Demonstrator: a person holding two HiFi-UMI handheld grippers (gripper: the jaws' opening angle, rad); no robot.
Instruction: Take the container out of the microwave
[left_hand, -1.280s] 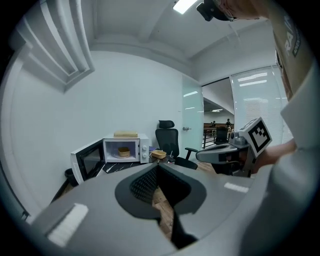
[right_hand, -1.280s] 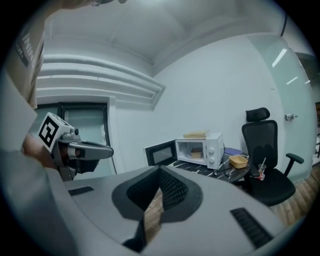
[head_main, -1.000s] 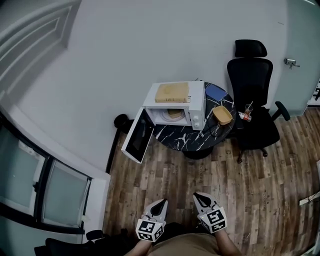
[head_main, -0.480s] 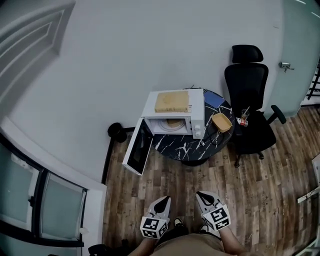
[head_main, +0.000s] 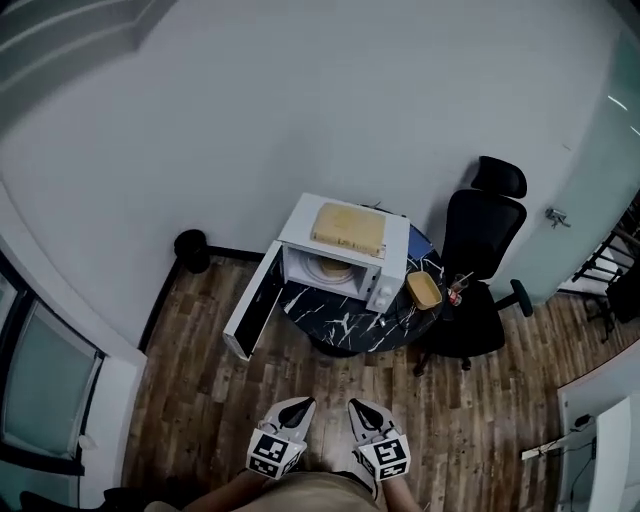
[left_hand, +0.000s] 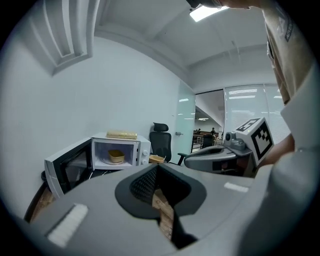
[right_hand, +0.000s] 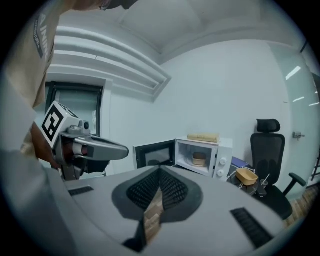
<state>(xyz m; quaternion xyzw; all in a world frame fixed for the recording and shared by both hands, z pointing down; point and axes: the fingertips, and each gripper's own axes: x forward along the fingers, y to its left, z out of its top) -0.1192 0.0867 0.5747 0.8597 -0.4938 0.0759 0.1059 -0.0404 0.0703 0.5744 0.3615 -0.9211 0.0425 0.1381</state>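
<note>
The white microwave stands on a round black marble table, its door swung wide open to the left. Inside sits a tan container on the turntable, seen also in the left gripper view as the container and in the right gripper view as the container. My left gripper and right gripper are held close to my body, far from the microwave. Both are shut with nothing in them. The left gripper and right gripper point towards the microwave.
A flat tan slab lies on the microwave's top. A second tan container sits on the table to its right. A black office chair stands beside the table. Wooden floor lies between me and the table; a small black bin stands by the wall.
The head view has pulled back and swung, so the microwave looks smaller and farther away. Both grippers stay shut near my body and sit a little closer together.
</note>
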